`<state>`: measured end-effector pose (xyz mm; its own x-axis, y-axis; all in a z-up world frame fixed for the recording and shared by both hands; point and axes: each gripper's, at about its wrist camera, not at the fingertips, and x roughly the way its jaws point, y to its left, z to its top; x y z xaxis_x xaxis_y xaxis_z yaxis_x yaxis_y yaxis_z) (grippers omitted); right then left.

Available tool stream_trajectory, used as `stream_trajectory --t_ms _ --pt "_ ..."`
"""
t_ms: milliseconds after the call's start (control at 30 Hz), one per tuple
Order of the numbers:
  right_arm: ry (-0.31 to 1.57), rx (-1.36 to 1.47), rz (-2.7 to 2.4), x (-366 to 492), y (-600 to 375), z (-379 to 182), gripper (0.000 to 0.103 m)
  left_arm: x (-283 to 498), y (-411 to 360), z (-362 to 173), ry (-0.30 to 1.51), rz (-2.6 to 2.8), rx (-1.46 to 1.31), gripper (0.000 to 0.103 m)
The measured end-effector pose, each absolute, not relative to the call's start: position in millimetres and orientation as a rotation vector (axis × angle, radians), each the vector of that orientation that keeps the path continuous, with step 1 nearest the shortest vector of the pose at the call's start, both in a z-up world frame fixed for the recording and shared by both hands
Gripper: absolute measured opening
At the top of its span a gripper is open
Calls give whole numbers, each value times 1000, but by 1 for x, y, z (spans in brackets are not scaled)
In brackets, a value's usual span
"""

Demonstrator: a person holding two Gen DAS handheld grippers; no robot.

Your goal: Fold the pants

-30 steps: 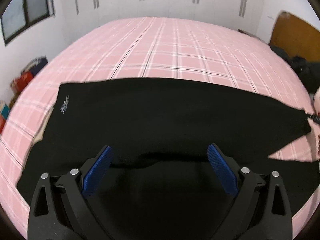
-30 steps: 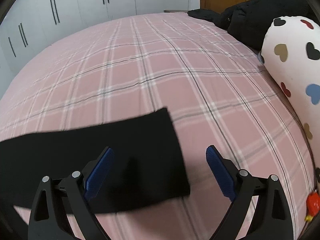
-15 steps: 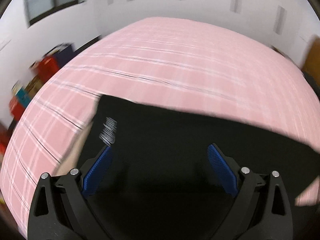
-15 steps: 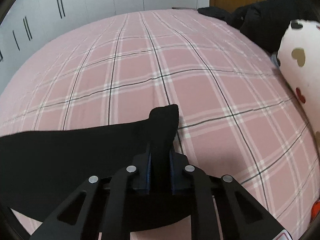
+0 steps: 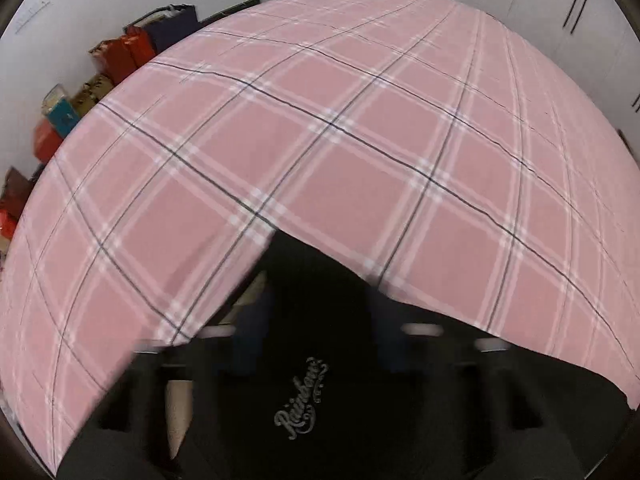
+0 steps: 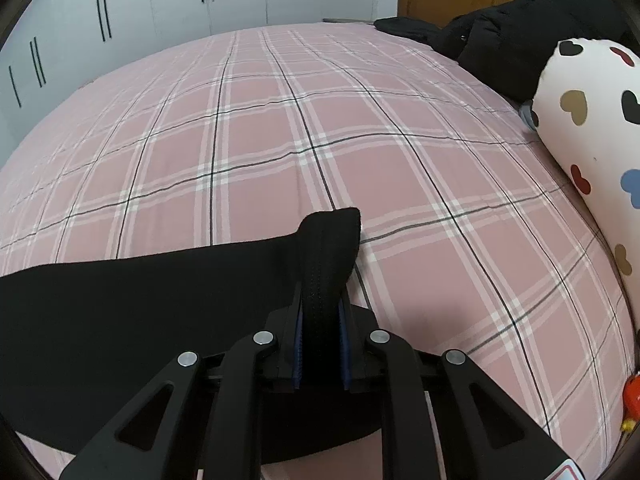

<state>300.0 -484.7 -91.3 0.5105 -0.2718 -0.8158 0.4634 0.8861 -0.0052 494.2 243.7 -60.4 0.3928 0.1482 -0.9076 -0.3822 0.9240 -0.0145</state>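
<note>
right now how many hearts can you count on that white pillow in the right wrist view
9 hearts on the white pillow: two near its top, three across the middle, three lower down, and one at the frame's right edge. More may be hidden beyond the frame.

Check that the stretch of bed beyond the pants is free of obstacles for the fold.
Nothing visible blocks it. The pink plaid bedspread beyond the black pants is bare; the heart pillow and dark clothes sit off at the headboard side.
</note>
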Motion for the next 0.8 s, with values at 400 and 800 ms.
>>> stream_trajectory --t_ms 400,800 --pt "700 255 -386 203 -473 7 6 356 262 76 842 136 -264 0" --pt "797 266 -426 73 -464 -2 6 289 277 45 965 133 -415 78"
